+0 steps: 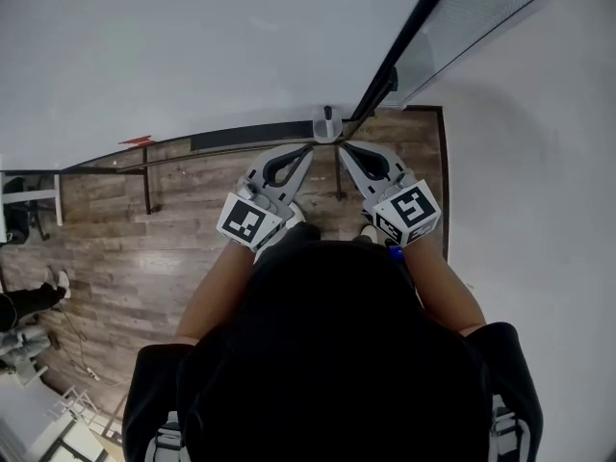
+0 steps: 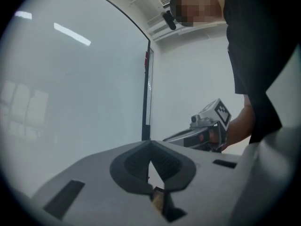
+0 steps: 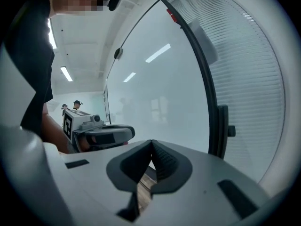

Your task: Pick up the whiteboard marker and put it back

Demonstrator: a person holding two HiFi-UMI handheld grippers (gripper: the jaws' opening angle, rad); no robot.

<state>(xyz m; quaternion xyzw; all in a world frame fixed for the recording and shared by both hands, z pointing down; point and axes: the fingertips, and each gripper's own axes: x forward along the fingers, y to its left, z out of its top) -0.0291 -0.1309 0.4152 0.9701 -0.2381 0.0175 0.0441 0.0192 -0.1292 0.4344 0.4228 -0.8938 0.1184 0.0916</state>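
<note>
One whiteboard (image 1: 192, 46): large, white and blank, filling the far side of the scene. No writing on it.

One glazed panel with slatted blinds (image 1: 500, 17), far right, behind a black frame post (image 1: 404, 46). A small red tag on the frame is too small to read.

One wooden floor (image 1: 192, 219), plank pattern, under the board. No desk in sight.

One dark ledge (image 1: 241, 138) runs along the board's lower edge, with a grey fitting (image 1: 327, 123) at its right end.

Two grippers, held side by side near the person.
- The left gripper (image 1: 309, 147) and right gripper (image 1: 343, 147) both point at the grey fitting.
- Both pairs of jaws are closed tip to tip with nothing between them.
- Each carries a cube with black-and-white square markers (image 1: 248, 221). These are coded patterns, not legible text.

One red sliver (image 1: 137, 141) lies on the ledge, far left, well apart from both grippers. It may be the whiteboard marker but is too small to confirm. No other marker is visible.

Step, as judged: approach only, with pick-up not yet begun.

Next move, as judged:
- Confirm where the marker lies.
- Part one pair of jaws.
- Line them across the barrel before closing.
</note>
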